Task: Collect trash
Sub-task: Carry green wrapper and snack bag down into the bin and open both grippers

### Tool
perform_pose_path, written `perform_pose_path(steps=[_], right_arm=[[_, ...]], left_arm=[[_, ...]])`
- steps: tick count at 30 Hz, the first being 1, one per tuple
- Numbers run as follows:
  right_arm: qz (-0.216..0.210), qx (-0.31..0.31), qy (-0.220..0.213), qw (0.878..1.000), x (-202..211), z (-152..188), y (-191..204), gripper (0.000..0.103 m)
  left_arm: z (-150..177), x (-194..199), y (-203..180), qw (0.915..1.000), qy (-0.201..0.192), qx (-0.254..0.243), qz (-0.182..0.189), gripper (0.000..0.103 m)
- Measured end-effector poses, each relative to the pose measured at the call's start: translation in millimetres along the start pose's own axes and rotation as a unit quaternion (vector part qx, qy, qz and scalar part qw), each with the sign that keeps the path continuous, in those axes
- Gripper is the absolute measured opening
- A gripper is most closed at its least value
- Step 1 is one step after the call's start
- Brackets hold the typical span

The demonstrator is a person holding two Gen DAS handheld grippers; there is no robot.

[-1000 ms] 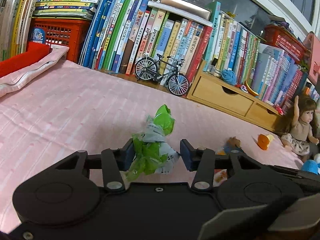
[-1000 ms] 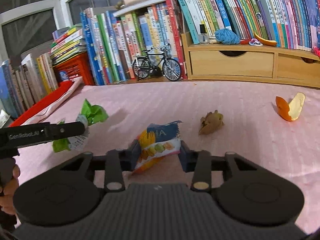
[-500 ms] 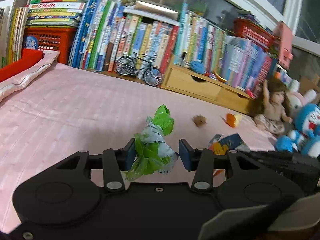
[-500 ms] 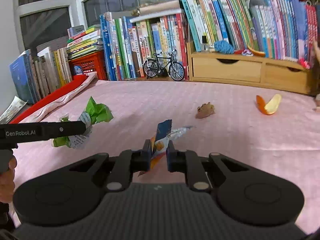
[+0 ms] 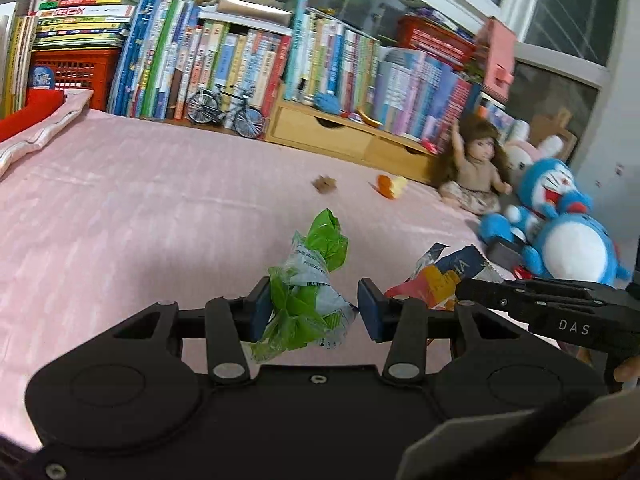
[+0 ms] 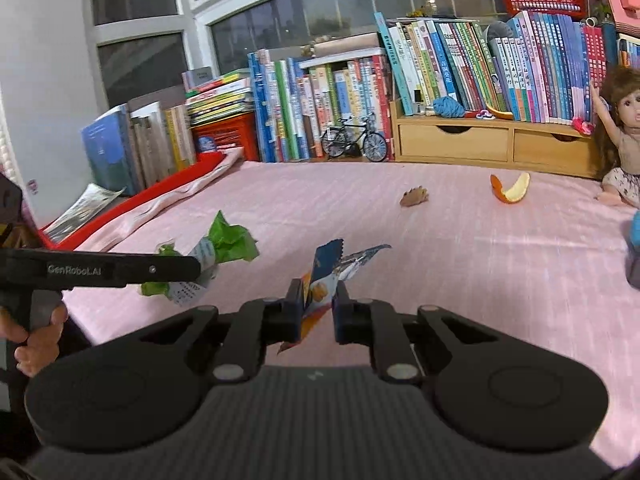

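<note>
A crumpled green and white wrapper [image 5: 316,264] sits between my left gripper's [image 5: 314,312] blue pads, which are shut on it above the pink bed cover [image 5: 140,208]. In the right wrist view that green wrapper [image 6: 230,240] sticks out past the left gripper [image 6: 196,268]. My right gripper [image 6: 317,308] is shut on a blue, orange and white snack wrapper [image 6: 326,268]; the same snack wrapper [image 5: 440,276] shows at the right of the left wrist view. A brown scrap [image 6: 414,198] and an orange peel [image 6: 510,190] lie farther back on the bed.
Rows of books [image 6: 480,68], a toy bicycle [image 6: 356,142] and a wooden drawer unit [image 6: 492,144] line the far edge. A doll [image 5: 474,164] and blue plush toys [image 5: 560,220] sit at the right. A folded pink blanket [image 5: 36,136] and red crate [image 5: 76,72] are at the left.
My right gripper closed on the snack wrapper and lifted it. Both grippers pulled back from the shelf, and the left wrist view swung right, with the green wrapper still held.
</note>
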State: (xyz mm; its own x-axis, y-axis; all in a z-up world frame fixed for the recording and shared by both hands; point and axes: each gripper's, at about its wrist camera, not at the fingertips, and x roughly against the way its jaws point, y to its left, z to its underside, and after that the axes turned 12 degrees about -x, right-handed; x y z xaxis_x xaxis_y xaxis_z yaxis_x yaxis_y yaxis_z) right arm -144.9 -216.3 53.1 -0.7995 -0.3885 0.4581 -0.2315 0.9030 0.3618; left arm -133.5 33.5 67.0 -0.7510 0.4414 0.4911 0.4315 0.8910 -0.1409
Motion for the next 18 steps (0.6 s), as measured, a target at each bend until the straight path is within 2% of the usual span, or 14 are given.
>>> perform_pose_path(steps=[9, 14, 15, 16, 18], right_arm=[[-0.003, -0.014, 0.018, 1.000, 40, 65, 10, 0.018], [0.009, -0.035, 0.036, 0.999, 49, 109, 12, 0.018], [0.010, -0.041, 0.042, 0.998, 50, 115, 12, 0.018], [0.013, -0.046, 0.049, 0.998, 49, 123, 11, 0.018], [0.019, -0.052, 0.061, 0.997, 48, 135, 9, 0.017]], left_arm=[[63, 46, -42, 0.9996, 0.022, -0.011, 0.013, 0.043], [113, 56, -61, 0.9983, 0.059, -0.003, 0.003, 0.043], [122, 58, -64, 0.9978, 0.067, -0.004, -0.004, 0.041], [130, 58, -65, 0.9971, 0.075, -0.002, -0.007, 0.034], [143, 58, -66, 0.9951, 0.099, 0.005, -0.003, 0.035]])
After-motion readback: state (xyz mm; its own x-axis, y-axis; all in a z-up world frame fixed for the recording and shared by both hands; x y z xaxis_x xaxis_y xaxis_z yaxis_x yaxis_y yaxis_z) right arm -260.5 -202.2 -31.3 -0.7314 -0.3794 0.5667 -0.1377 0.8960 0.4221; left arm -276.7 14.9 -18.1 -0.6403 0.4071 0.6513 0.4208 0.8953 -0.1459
